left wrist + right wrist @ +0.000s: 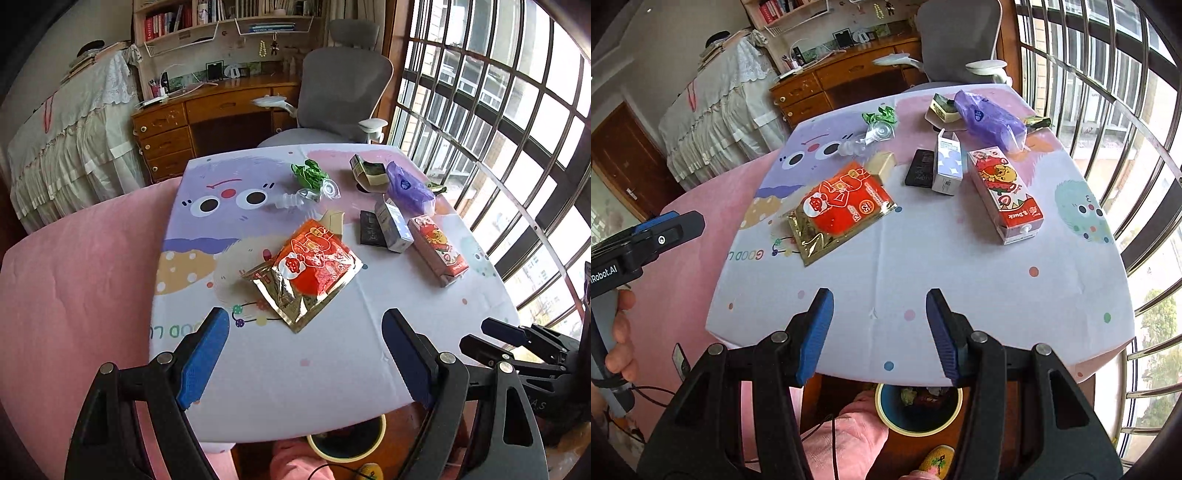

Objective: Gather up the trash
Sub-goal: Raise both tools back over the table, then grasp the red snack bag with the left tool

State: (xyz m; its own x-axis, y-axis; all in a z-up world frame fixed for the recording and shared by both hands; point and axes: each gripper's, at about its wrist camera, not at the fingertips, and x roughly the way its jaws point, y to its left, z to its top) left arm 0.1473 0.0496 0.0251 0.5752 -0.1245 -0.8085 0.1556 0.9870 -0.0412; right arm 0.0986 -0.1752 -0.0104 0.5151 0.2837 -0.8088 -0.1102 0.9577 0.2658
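Trash lies on a cartoon-print table (pixel 295 369) (pixel 923 266): a red and gold foil pouch (pixel 306 269) (pixel 842 210), a pink juice carton (pixel 437 249) (pixel 1004 192), a pale blue box (pixel 393 223) (pixel 947 162), a flat black packet (pixel 371 228) (pixel 919 168), a purple plastic bag (pixel 406 184) (pixel 990 116), a green wrapper (pixel 308 173) (pixel 881 116) and clear plastic (pixel 306 195) (pixel 871 138). My left gripper (pixel 301 325) hovers open just short of the pouch. My right gripper (pixel 879 302) hangs open over the table's near edge, empty.
A bin (pixel 343 439) (pixel 918 406) with a pale rim stands on the floor under the table's near edge, with some scraps inside. A pink cushion (pixel 74 314) borders the table's left. A grey office chair (pixel 343 92) and a wooden desk (pixel 221 110) stand behind; barred windows (pixel 498 129) fill the right.
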